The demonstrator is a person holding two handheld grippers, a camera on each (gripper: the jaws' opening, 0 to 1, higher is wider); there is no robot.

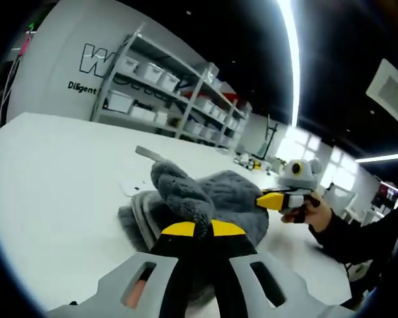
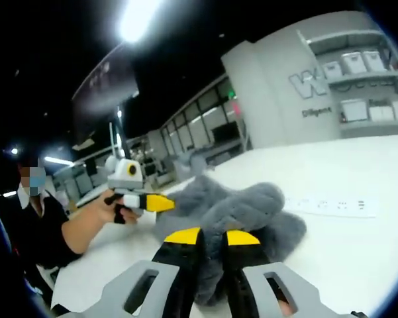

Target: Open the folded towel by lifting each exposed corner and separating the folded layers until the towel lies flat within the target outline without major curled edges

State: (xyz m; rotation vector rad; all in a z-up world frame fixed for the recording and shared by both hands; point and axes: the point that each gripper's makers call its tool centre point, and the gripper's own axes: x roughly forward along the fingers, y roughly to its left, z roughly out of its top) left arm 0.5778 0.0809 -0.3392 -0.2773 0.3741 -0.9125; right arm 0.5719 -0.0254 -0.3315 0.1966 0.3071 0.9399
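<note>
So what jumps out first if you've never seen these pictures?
A rumpled grey towel heaped on the white table, with both yellow-tipped claws shut on its folds: the left claw and the right claw. Behind stand shelves of white bins.

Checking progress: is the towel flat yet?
No. The grey towel is bunched, a fold lifted by the left gripper above the white table.

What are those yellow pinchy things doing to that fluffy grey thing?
A person is holding a pincher tool in each hand and working on a grey towel on a white table. The left gripper has pinched a bit of the towel and is holding it up in a bunch. The right gripper is closed on another bit. The towel is bunched in a heap, not flat yet.
</note>
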